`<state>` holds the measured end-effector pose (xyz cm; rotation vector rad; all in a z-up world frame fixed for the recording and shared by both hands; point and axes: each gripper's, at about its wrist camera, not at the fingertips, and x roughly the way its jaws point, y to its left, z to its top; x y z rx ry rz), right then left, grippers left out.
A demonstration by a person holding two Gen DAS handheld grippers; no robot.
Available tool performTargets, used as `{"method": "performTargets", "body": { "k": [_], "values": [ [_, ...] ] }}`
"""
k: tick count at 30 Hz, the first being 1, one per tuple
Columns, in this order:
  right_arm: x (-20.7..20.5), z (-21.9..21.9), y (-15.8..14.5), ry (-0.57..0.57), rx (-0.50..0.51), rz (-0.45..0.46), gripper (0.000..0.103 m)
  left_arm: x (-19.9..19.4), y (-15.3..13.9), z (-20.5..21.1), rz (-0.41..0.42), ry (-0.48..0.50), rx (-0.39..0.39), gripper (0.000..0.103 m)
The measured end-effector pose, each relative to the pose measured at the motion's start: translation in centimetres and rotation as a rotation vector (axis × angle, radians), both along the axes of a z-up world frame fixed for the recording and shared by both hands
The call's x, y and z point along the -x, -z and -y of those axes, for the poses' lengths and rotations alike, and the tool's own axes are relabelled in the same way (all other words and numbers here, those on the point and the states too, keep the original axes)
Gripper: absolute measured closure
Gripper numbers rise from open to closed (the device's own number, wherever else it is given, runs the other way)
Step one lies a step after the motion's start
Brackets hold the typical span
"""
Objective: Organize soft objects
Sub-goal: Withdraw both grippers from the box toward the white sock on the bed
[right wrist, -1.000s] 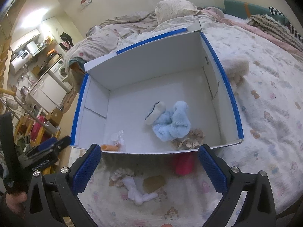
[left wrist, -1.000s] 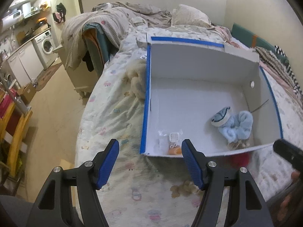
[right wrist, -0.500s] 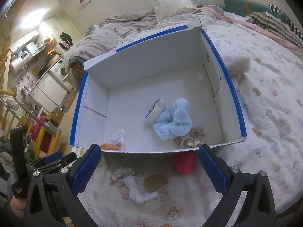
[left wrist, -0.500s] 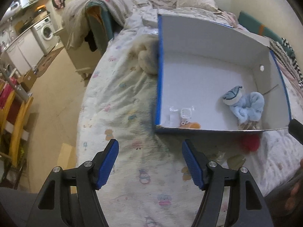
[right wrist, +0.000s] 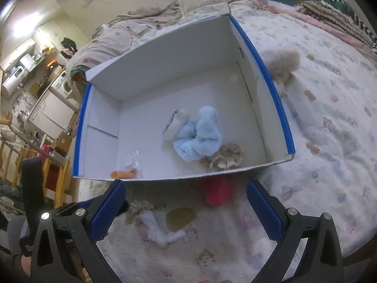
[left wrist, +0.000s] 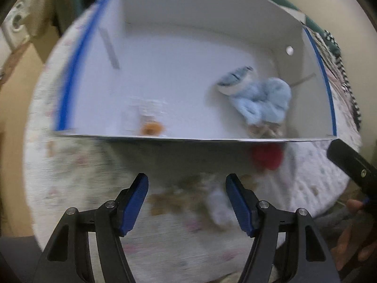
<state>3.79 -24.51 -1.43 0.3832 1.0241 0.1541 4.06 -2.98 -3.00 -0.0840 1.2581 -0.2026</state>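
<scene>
Bed (right wrist: pixel 329 108): patterned quilt, carries everything listed below.

Box (right wrist: pixel 275 99): white card, blue-taped rim, open top, on the bed beyond both tools. Inside, toward the right: pale blue plush (right wrist: pixel 200 134), a floral fabric piece (right wrist: pixel 223 158) at the near wall. Inside, near left: a small orange item (right wrist: pixel 121 174) with a clear packet.

Loose soft objects, on the quilt just outside the box's near wall:
- red plush (right wrist: pixel 216 192), to the right, close against the wall.
- tan flat piece (right wrist: pixel 180 217), middle.
- white soft toy (right wrist: pixel 162 231), nearest; long axis slants from far left to near right.
- small beige ruffled piece (right wrist: pixel 141 206), furthest left.

Left gripper (left wrist: pixel 186 201): the closer tool to this cluster, judging by the left wrist view, where blurred tan and white shapes (left wrist: pixel 219 208) lie just ahead of and between its fingertips. Jaws about half spread and closing; nothing pinched, no contact discernible through the blur.

Right gripper (right wrist: pixel 186 211): jaws spread wide, empty, hanging above the same cluster, which shows between its fingers.

Fluffy beige toy (right wrist: pixel 282 66): outside the box's right wall, well apart from both tools.
</scene>
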Motion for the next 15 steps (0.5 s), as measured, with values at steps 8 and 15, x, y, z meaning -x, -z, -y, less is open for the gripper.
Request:
{"method": "performTargets", "body": {
  "k": [8,15],
  "values": [
    [-0.1,1.2,1.3,0.022,0.007,-0.066,0.000,-1.6,2.9,3.6,-0.085,0.068,0.002,0.090],
    [-0.8,2.8,3.1,0.078,-0.078,-0.158,0.000,-2.0,2.8,2.0,-0.115,0.036,0.019,0.094]
  ]
}}
